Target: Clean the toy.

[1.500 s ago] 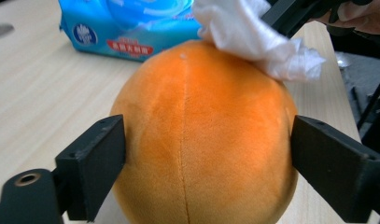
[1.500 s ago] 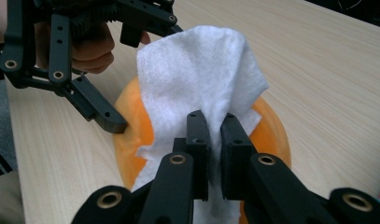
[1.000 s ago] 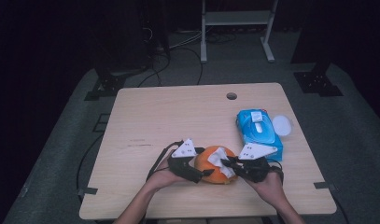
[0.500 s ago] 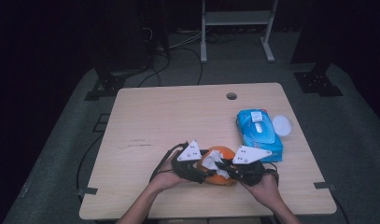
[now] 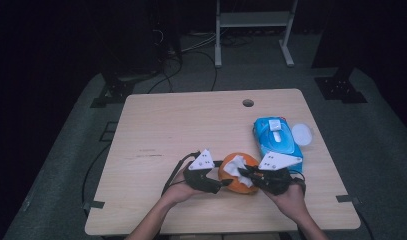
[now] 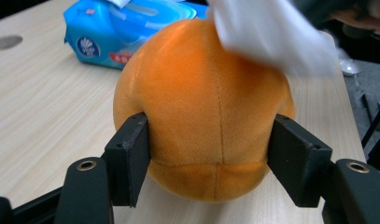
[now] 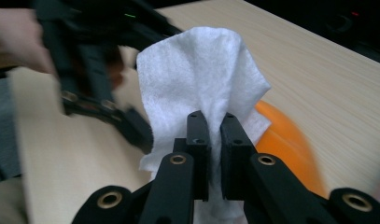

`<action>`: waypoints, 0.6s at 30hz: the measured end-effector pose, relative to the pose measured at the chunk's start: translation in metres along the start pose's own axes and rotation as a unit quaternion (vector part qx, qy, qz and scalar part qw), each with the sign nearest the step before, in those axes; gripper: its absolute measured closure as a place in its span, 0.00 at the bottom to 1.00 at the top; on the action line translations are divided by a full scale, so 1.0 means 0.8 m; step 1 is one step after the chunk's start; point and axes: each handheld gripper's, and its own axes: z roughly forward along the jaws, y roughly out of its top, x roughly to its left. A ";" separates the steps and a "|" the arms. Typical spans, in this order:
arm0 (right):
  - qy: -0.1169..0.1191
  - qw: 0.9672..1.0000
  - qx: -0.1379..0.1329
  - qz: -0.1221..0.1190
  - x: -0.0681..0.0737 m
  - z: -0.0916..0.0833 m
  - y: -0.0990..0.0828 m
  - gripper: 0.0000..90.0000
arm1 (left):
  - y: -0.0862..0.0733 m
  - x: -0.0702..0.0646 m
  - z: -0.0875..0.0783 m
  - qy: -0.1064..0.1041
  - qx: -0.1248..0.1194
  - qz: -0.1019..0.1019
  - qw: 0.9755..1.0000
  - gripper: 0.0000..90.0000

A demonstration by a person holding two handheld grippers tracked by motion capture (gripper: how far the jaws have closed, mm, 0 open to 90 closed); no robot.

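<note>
While clamped on the white wipe (image 7: pixel 201 79), right claw (image 7: pixel 214 135) above orange plush ball (image 6: pixel 201 107) between closing left claw (image 6: pixel 211 163).

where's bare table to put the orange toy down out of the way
The table's left half and far edge up to the small hole are bare. The near middle is crowded: orange toy between both claws. The blue wipes pack and white lid fill the right.

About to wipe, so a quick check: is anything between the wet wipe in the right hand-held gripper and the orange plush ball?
Nothing visible. The right hand-held gripper holds the white wipe right at the orange plush ball, already over its top. The left hand-held gripper, whose jaws have just been closing, clamps the ball's sides lower down. The wipes pack lies apart.
</note>
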 end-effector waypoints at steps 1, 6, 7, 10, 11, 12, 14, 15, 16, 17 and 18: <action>0.008 1.000 0.000 -0.006 0.006 0.002 0.002 0.93 | 0.002 -0.004 0.001 0.003 0.004 0.012 1.000 0.38; 0.008 0.999 0.016 -0.039 0.024 0.013 0.007 0.93 | 0.000 -0.007 0.002 0.009 0.007 0.022 1.000 0.38; 0.006 1.000 0.010 -0.027 0.017 0.009 0.007 0.93 | 0.000 -0.007 0.002 0.009 0.008 0.023 1.000 0.38; -0.018 1.000 0.000 0.009 -0.012 -0.004 0.002 0.93 | -0.001 -0.006 0.003 0.008 0.011 0.023 1.000 0.38; -0.018 1.000 0.000 0.009 -0.012 -0.004 0.002 0.93 | -0.002 -0.004 0.004 0.007 0.010 0.021 1.000 0.38; -0.026 0.999 0.003 0.020 -0.022 -0.007 -0.004 0.93 | -0.003 -0.004 0.004 0.007 0.010 0.019 1.000 0.37; -0.031 0.999 0.010 0.036 -0.037 -0.009 -0.013 0.92 | -0.004 -0.002 0.004 0.006 0.014 0.019 1.000 0.35; -0.032 0.999 0.011 0.037 -0.039 -0.010 -0.014 0.92 | -0.004 -0.001 0.004 0.006 0.013 0.015 1.000 0.34; -0.031 0.999 0.010 0.042 -0.040 -0.010 -0.015 0.92 | -0.004 -0.001 0.005 0.003 0.011 0.011 1.000 0.30; -0.031 0.999 0.010 0.042 -0.040 -0.010 -0.015 0.92 | -0.004 -0.001 0.005 0.003 0.011 0.011 1.000 0.26; -0.031 0.999 0.010 0.043 -0.040 -0.010 -0.015 0.92 | -0.002 -0.001 0.007 -0.003 0.010 -0.001 1.000 0.26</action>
